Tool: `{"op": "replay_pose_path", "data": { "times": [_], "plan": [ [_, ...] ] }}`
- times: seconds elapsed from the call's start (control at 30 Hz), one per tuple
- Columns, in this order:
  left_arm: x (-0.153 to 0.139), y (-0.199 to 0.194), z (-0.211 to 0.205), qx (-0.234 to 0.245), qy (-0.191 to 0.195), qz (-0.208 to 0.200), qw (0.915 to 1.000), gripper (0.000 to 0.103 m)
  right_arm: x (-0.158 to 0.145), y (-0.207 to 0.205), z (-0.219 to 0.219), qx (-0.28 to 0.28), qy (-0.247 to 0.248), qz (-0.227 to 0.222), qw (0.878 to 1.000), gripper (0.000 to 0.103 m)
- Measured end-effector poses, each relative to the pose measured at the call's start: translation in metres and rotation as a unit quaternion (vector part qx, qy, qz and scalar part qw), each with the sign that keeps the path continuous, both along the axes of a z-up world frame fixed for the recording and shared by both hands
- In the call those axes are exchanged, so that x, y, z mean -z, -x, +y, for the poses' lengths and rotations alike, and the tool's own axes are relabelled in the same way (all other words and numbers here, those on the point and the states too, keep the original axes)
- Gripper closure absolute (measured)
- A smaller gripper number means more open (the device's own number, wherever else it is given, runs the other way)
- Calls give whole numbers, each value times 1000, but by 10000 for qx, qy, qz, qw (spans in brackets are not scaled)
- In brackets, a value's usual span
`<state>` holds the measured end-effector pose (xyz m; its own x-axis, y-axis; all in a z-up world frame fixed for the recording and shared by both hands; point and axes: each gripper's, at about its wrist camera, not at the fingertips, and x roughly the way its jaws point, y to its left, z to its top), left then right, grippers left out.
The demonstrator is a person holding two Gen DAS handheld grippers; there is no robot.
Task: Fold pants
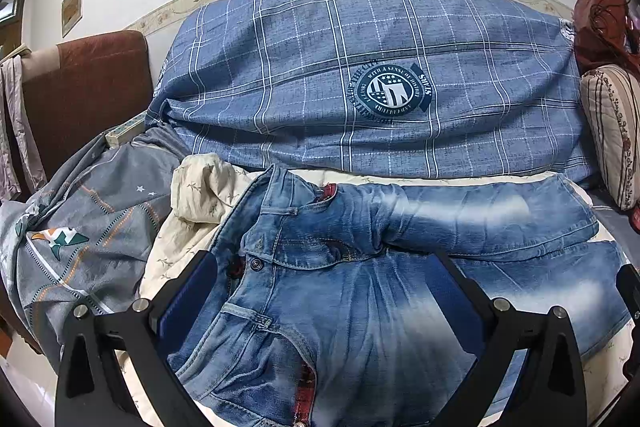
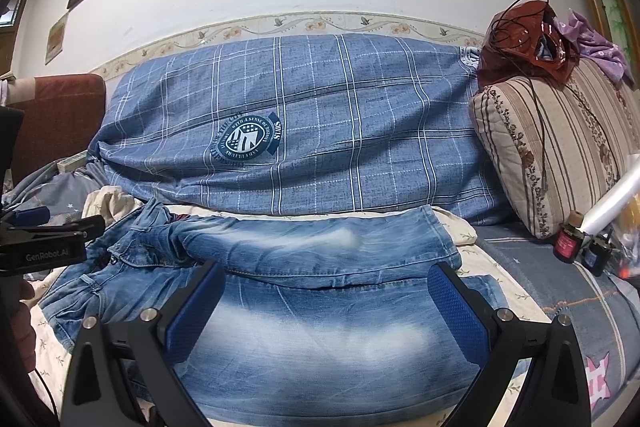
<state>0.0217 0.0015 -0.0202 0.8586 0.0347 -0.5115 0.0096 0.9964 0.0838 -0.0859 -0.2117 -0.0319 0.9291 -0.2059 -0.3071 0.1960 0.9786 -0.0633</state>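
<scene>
The left gripper (image 1: 320, 291) hung spread wide over the waistband of the jeans (image 1: 360, 307), which lay on a cream sheet (image 1: 192, 187). The right gripper (image 2: 324, 295), also wide apart, hovered over the legs.

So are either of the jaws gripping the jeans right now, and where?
Nothing is held. The left gripper hangs open over the waistband end of the jeans; the right gripper is open above the legs.
</scene>
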Motion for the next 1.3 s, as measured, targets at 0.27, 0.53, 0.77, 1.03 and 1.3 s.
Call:
{"op": "replay_pose_path", "data": {
  "times": [0.27,0.53,0.77,1.03,1.3],
  "plan": [
    [1,-2,0,19,-33,32,10000,0,0,0,-3,27,22,14,10000,1],
    [6,-11,7,28,55,277,9996,0,-3,-1,-40,474,-196,36,9987,1],
    [15,-44,27,-141,153,665,9976,0,-4,-29,-106,1029,-535,385,9925,1],
    [19,-147,89,-641,312,1402,9876,0,-24,-135,-165,1268,-973,844,9835,1],
    [16,-252,142,-1067,597,2092,9702,0,-12,-201,-199,1526,-1027,1111,9766,1]
  ]
}}
